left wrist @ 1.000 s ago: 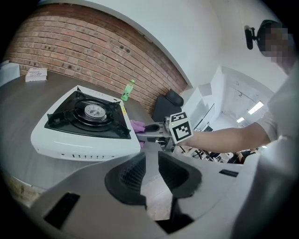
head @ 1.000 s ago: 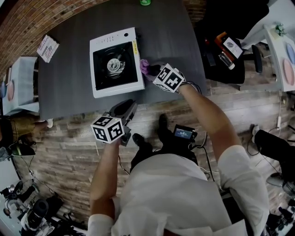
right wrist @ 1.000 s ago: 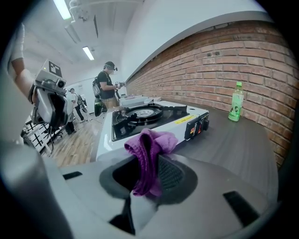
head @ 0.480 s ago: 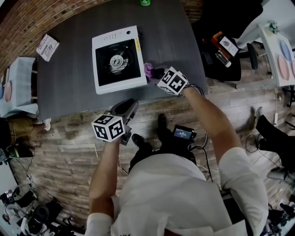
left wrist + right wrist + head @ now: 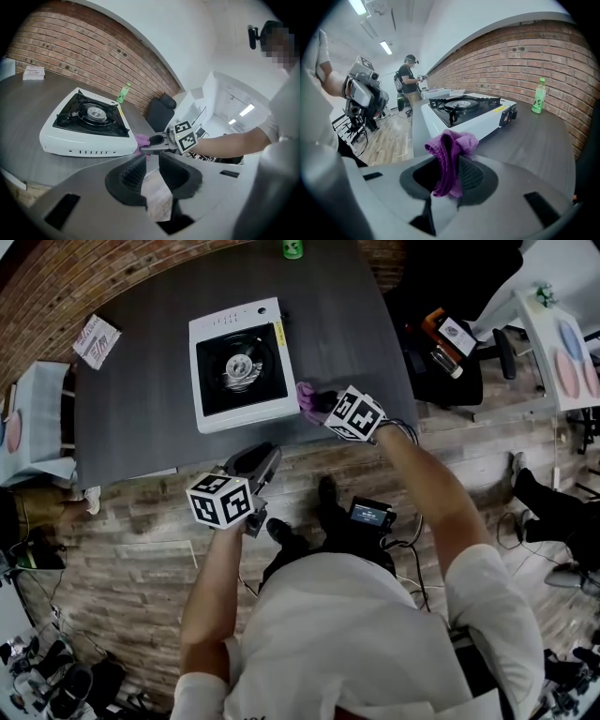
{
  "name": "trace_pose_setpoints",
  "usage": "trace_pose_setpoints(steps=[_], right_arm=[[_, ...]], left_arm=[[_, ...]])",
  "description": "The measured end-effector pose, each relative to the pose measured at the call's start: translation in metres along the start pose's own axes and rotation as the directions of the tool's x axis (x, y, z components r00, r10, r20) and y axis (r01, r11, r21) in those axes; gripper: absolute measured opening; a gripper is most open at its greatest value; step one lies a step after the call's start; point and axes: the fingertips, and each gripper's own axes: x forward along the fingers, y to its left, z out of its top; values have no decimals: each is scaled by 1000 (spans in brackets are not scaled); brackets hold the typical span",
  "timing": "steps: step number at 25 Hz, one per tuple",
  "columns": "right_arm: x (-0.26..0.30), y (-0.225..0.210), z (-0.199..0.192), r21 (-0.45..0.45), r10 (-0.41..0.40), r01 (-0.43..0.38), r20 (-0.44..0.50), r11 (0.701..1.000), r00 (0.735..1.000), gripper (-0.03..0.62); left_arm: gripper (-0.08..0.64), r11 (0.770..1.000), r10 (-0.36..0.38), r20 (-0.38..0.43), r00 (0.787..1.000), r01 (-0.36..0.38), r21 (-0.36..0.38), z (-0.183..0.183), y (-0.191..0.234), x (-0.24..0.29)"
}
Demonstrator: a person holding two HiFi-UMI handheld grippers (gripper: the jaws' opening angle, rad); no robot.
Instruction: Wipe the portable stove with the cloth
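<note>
The white portable stove (image 5: 242, 367) with a black burner top sits on the dark table (image 5: 131, 427). My right gripper (image 5: 316, 401) is shut on a purple cloth (image 5: 306, 396), which it holds at the stove's near right corner. From the right gripper view the cloth (image 5: 450, 159) bunches up between the jaws, with the stove (image 5: 464, 110) just beyond. My left gripper (image 5: 249, 465) hangs off the table's front edge over the floor. Its jaws stand a little apart with nothing between them (image 5: 152, 171). It looks toward the stove (image 5: 89, 124) and the cloth (image 5: 141, 138).
A green bottle (image 5: 293, 247) stands at the table's far edge, and a small printed packet (image 5: 97, 340) lies at the far left. A black chair (image 5: 450, 343) with items on it is to the right. Another person (image 5: 408, 75) stands across the room.
My right gripper has drawn the cloth a little along the stove's right side toward its near corner. The left gripper has stayed put.
</note>
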Motion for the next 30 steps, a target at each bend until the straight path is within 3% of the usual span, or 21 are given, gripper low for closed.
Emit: trace_pose_setpoints(steps=[11,20,24,30], right_arm=[[-10,27,-12,4,-9,9,-33,1000,999,103],[-28,68,-18,-78,10,-17,-85,997,996,104],[-29,86,3,-72,15,-19,-57,997,998,103],[-15,104,56,22,18,-19,20,1000,1000,104]], left_arm=[[91,999,-43,-10,999,43,13,-5,-6,-4],[91,998,-59,9,998,59,3,-10,3,-20],[91,998,-65,26,998,65,-4,-11,10,-30],[91,998,-66,53,996,67,-12,-10,20,-48]])
